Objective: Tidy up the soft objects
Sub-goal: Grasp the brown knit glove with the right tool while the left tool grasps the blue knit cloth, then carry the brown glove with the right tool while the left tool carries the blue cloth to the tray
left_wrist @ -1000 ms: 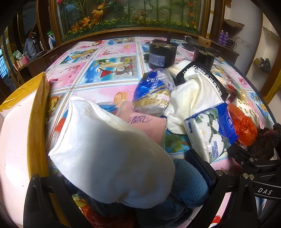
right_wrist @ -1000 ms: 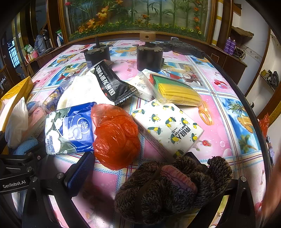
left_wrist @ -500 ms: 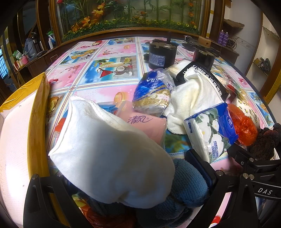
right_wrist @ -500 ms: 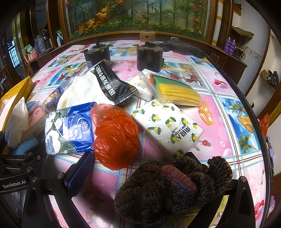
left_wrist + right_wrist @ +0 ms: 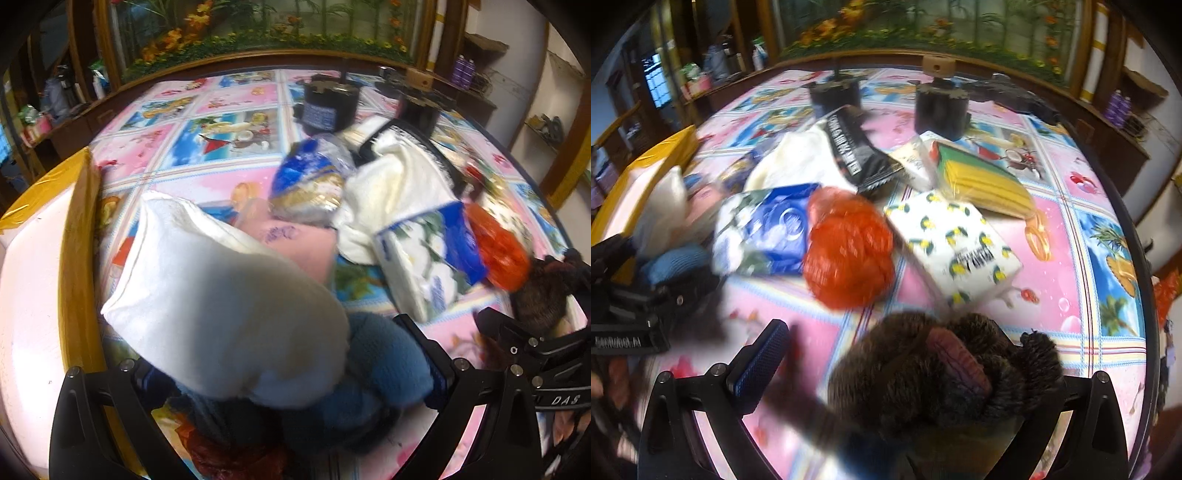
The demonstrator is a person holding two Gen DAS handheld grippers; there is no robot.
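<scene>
Soft objects are heaped across the pink picture-print tablecloth [image 5: 1082, 173]. A white terry cloth bundle [image 5: 221, 314] with blue fleece fabric [image 5: 388, 365] under it is pinched in the left gripper [image 5: 288, 373] near the tabletop's left edge, beside the yellow-rimmed box [image 5: 74, 236], judged the bin for sorted items. A brown fuzzy knit piece [image 5: 945, 373] is seen at the tabletop's near edge between the right gripper's [image 5: 897, 369] fingers; whether it is clamped cannot be told. An orange plastic bag [image 5: 849, 247] remains mid-table, unsorted.
</scene>
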